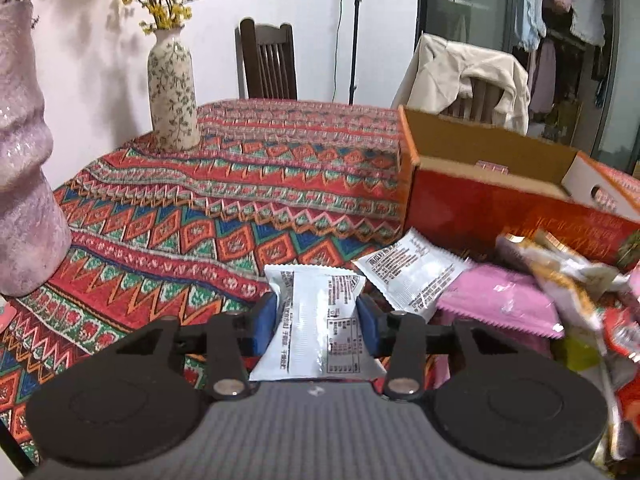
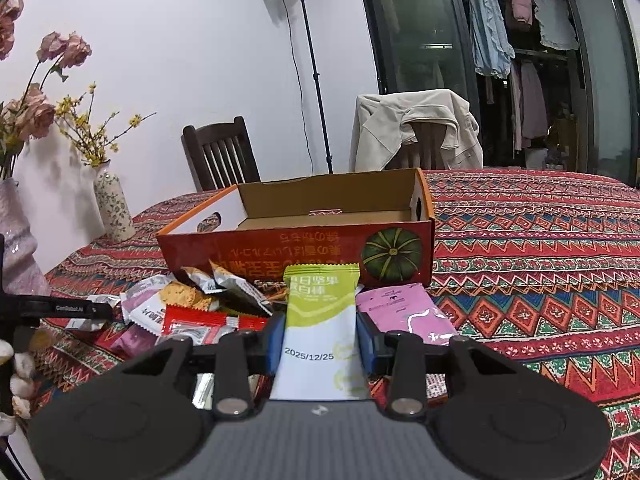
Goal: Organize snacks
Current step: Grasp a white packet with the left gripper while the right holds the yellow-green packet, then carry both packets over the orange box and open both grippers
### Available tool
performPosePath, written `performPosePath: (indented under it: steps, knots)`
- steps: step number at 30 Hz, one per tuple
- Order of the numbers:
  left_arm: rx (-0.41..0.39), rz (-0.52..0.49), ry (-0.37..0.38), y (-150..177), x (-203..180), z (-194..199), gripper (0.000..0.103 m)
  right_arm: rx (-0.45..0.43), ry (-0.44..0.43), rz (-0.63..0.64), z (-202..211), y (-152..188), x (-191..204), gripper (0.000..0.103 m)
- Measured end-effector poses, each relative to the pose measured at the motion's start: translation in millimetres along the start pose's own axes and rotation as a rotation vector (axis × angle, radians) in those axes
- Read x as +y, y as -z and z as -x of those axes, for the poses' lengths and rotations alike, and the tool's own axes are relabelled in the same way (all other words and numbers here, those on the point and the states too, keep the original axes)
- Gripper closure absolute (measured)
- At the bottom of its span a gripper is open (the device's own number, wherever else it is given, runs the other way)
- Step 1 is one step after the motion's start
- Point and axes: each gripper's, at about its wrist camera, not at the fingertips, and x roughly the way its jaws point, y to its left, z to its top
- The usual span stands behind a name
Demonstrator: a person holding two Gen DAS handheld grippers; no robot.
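Note:
My left gripper (image 1: pixel 318 320) is shut on a white snack packet (image 1: pixel 316 332) with printed text, held above the patterned tablecloth left of the snack pile. My right gripper (image 2: pixel 320 340) is shut on a green and white snack bar packet (image 2: pixel 320 320) dated 2025/12/25, held in front of the open red cardboard box (image 2: pixel 280 248). The box also shows in the left wrist view (image 1: pixel 480 204) at the right. A pile of loose snack packets (image 2: pixel 192 308) lies on the table before the box, including a pink packet (image 2: pixel 404 312). In the left wrist view a pink packet (image 1: pixel 500 300) lies in the pile.
A floral vase (image 1: pixel 172 92) and a large pink vase (image 1: pixel 20 160) stand on the left of the table. Two chairs stand behind the table, one draped with a cream jacket (image 2: pixel 416 128). A light stand (image 2: pixel 312 72) rises behind. The other gripper's arm (image 2: pixel 60 308) shows at the left edge.

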Motion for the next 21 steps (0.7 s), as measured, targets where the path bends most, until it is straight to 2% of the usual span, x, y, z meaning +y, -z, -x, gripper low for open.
performPosePath:
  steps: [8, 13, 21]
  knots:
    - [-0.114, 0.003, 0.065, -24, -12, 27, 0.059, -0.030, 0.012, 0.004, -1, -12, 1, 0.066]
    - [-0.161, -0.005, 0.126, -37, -23, 34, 0.059, -0.059, 0.031, 0.013, -1, -25, 3, 0.066]
    - [-0.209, -0.006, 0.178, -52, -31, 40, 0.059, -0.098, 0.047, 0.030, -3, -43, 10, 0.066]
